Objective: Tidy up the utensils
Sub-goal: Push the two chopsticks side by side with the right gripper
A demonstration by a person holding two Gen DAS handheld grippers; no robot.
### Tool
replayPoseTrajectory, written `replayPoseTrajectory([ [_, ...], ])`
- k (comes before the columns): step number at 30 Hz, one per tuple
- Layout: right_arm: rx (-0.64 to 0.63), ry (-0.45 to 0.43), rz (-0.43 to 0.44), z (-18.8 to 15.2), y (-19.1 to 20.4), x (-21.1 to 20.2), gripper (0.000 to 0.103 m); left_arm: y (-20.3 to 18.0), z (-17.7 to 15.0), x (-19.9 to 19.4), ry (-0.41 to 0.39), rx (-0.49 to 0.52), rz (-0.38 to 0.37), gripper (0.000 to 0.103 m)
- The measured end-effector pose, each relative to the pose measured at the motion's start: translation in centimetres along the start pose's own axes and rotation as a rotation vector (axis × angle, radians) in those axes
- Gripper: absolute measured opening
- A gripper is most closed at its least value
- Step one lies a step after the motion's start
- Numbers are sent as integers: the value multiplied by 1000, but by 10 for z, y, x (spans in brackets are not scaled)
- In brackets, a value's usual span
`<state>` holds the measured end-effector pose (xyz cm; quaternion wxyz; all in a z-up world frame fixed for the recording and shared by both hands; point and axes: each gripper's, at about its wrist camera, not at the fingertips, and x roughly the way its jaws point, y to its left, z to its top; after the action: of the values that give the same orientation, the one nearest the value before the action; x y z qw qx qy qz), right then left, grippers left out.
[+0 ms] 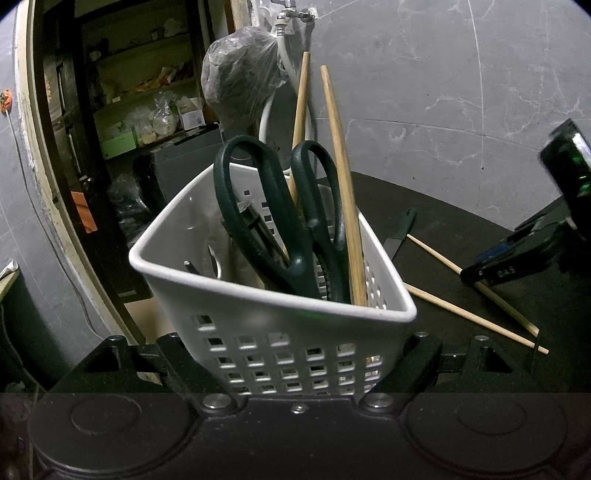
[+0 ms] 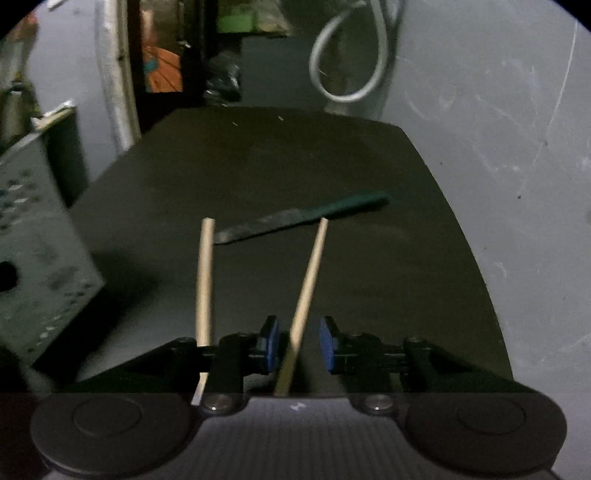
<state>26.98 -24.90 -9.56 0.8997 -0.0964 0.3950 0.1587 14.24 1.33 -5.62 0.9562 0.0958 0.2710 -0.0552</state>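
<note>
My left gripper point(image 1: 295, 365) is shut on a white perforated utensil basket point(image 1: 229, 299), which holds green-handled scissors point(image 1: 280, 214), two wooden chopsticks point(image 1: 341, 177) and a dark utensil. Two more chopsticks point(image 1: 476, 317) and a green-handled knife point(image 1: 400, 230) lie on the black table to its right. In the right wrist view my right gripper point(image 2: 298, 345) is open, its blue pads point(image 2: 271, 343) on either side of one chopstick point(image 2: 306, 288) without clamping it. The second chopstick point(image 2: 205, 280) lies to the left, outside the fingers. The knife point(image 2: 306, 216) lies beyond. The basket point(image 2: 37, 251) stands at left.
The black table point(image 2: 295, 158) ends at a grey marble wall point(image 1: 443, 74) behind and to the right. A hose and tap point(image 1: 291, 22) hang at the back, with a plastic bag point(image 1: 240, 74). A doorway with shelves point(image 1: 140, 103) is at the left.
</note>
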Motion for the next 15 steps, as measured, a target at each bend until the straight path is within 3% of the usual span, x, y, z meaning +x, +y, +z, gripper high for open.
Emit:
replayPoseTrajectory([
  [4, 16, 11, 3, 4, -2, 9, 26, 0, 0, 0, 0, -1, 1, 85],
  [5, 13, 8, 1, 3, -1, 9, 11, 0, 0, 0, 0, -1, 1, 85],
  [6, 8, 12, 6, 2, 0, 9, 9, 0, 0, 0, 0, -1, 1, 85],
  [15, -102, -6, 140, -11, 15, -15, 7, 0, 0, 0, 0, -1, 0, 85],
])
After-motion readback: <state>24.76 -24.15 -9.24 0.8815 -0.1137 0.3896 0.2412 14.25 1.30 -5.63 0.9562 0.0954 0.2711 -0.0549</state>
